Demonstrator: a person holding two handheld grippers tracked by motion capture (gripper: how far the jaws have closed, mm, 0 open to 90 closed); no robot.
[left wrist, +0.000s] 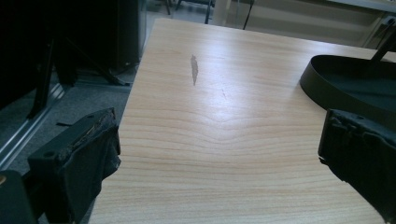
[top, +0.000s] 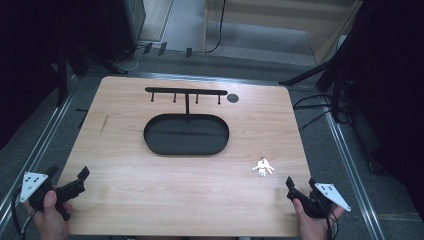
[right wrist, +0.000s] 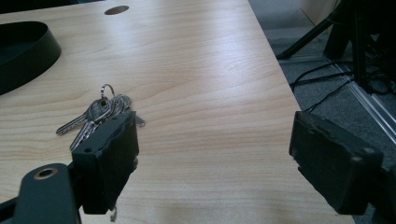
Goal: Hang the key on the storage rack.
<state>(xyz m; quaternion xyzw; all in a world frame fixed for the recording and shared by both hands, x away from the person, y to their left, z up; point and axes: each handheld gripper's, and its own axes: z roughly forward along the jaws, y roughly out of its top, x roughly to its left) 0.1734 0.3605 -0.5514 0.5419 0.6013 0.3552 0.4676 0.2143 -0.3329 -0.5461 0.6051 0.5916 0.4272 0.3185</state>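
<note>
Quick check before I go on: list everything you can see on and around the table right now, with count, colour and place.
Table: one, light wood, centre of the high view.
Key stand: one, black, oval tray with an upright post and a hook bar, middle of the table toward the far edge.
Bunch of keys: one, silver, on the table near the right gripper, apart from its jaws.
Cable hole: one, dark, far right of the tabletop by the hook bar.
Scuff mark: one, grey, left part of the tabletop.
Left gripper: one, black, near left corner, jaws open, nothing between them.
Right gripper: one, black, near right corner, jaws open, nothing between them.
</note>
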